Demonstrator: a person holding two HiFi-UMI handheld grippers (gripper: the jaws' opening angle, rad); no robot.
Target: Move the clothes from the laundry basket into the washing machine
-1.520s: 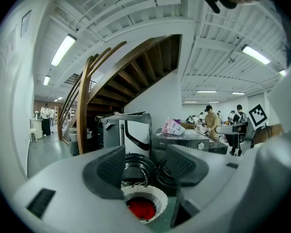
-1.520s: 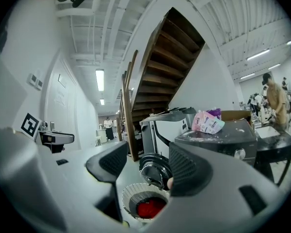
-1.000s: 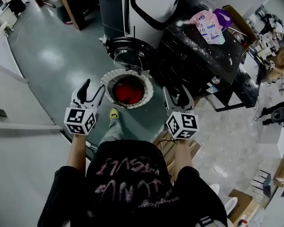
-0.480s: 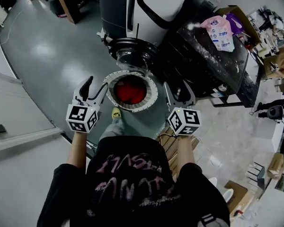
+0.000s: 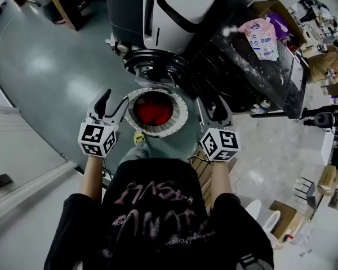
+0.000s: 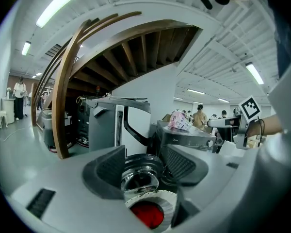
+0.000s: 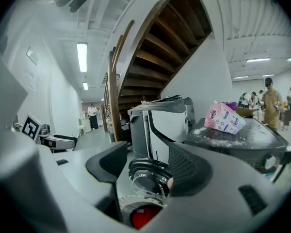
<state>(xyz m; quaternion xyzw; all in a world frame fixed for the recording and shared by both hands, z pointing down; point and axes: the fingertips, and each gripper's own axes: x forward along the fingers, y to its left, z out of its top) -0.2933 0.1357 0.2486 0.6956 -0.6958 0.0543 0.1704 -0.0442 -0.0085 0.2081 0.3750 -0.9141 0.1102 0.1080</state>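
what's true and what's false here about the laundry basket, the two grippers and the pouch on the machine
1. The round white laundry basket holds red clothes. True.
2. The left gripper is clamped on a red garment. False: its jaws stand apart with nothing between them.
3. A pink pouch lies on top of the black washing machine. True.
4. Both grippers are on the same side of the basket. False: the left gripper is at the basket's left and the right gripper at its right.
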